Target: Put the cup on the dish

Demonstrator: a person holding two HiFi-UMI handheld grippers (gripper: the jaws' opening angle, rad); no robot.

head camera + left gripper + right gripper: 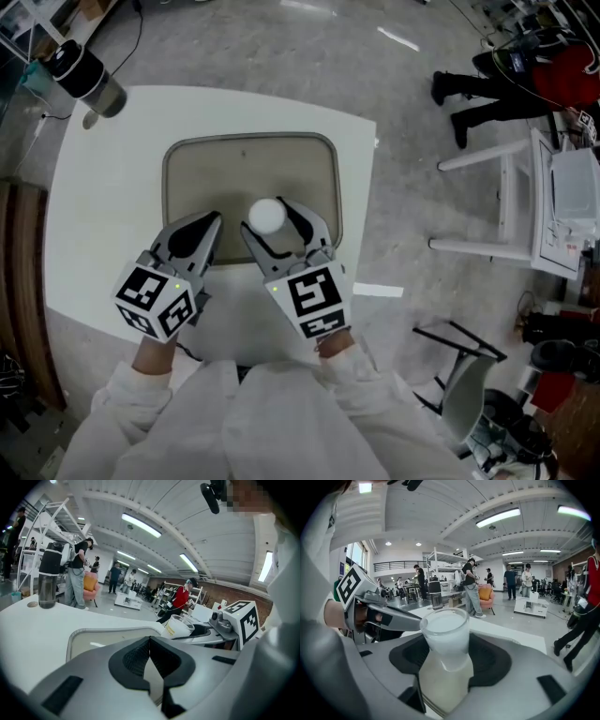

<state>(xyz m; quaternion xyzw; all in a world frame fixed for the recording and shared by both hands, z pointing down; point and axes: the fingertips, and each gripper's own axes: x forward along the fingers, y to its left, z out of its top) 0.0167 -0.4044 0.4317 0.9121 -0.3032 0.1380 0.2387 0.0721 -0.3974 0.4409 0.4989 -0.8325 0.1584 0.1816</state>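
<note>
Jaws of my right gripper (pixel 274 223) are clamped on the frosted white tapered cup (pixel 266 215) at the centre of the head view, over the near rim of the beige rounded-rectangle dish (pixel 244 155) on the white surface (pixel 103 216), those of my left gripper (pixel 204 232) together and empty; letting go here, I judge, could catch that rim and topple the cup.

Both grippers sit side by side, low in front of me, pitched fwd & slightly down. L gripper (pixel 211 223): jaws shut tip to tip, nothing btwn them. R gripper (pixel 274 223): jaws wide, pads clamped on a white cup (pixel 267 215), rim up. Marker cubes (pixel 155 298) face my head cam. Wrists (pixel 150 352) just show behind the cubes. Forearms in white sleeves (pixel 169 412), close together.
</note>
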